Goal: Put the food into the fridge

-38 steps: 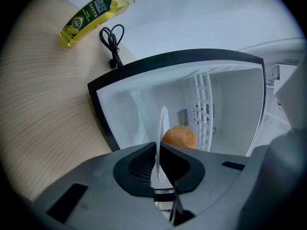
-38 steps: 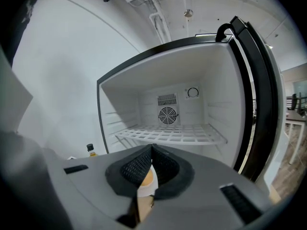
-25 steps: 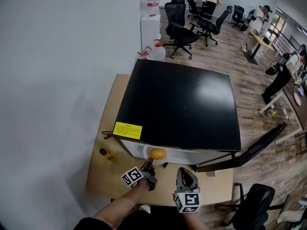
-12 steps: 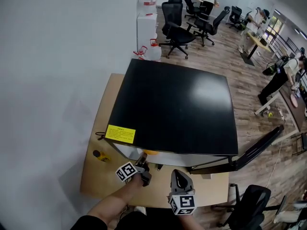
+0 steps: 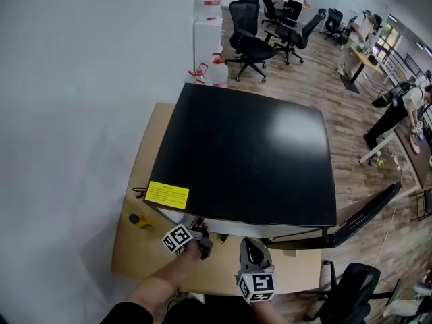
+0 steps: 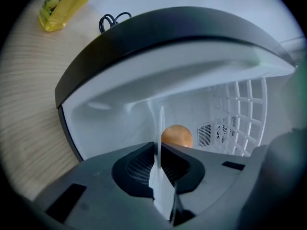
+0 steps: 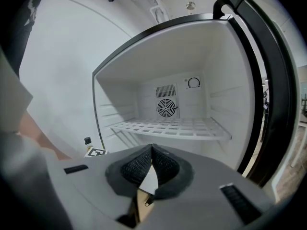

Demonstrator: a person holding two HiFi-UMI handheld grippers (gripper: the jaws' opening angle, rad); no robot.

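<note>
A wooden table (image 5: 135, 248) stands against a white wall and carries a small fridge (image 5: 250, 154) with a flat black top. The fridge covers most of the table, leaving a bare strip along the left edge and another along the front edge. Its door (image 5: 368, 208) is swung wide open, past the table's right front corner. The right gripper view looks straight into the white inside, where a wire shelf (image 7: 172, 127) runs from side to side below a round fan grille and a dial on the back wall.

The left gripper (image 6: 157, 147) reaches in at the left end of the fridge's open front, under the overhang of the black top. Its fingers are pressed together with nothing between them. The right gripper (image 7: 151, 148) is just beside it, over the front edge of the table and facing the opening. Its fingers are also closed and empty.

The orange (image 6: 176, 135) is inside the fridge, right behind the left gripper's tips. Whether the tips touch it cannot be told, nor what it rests on.

A yellow packet (image 6: 62, 6) lies near the table's left edge, close to a coiled black cable (image 6: 112, 20). A yellow sticker (image 5: 167, 194) sits at the front left corner of the fridge top.
</note>
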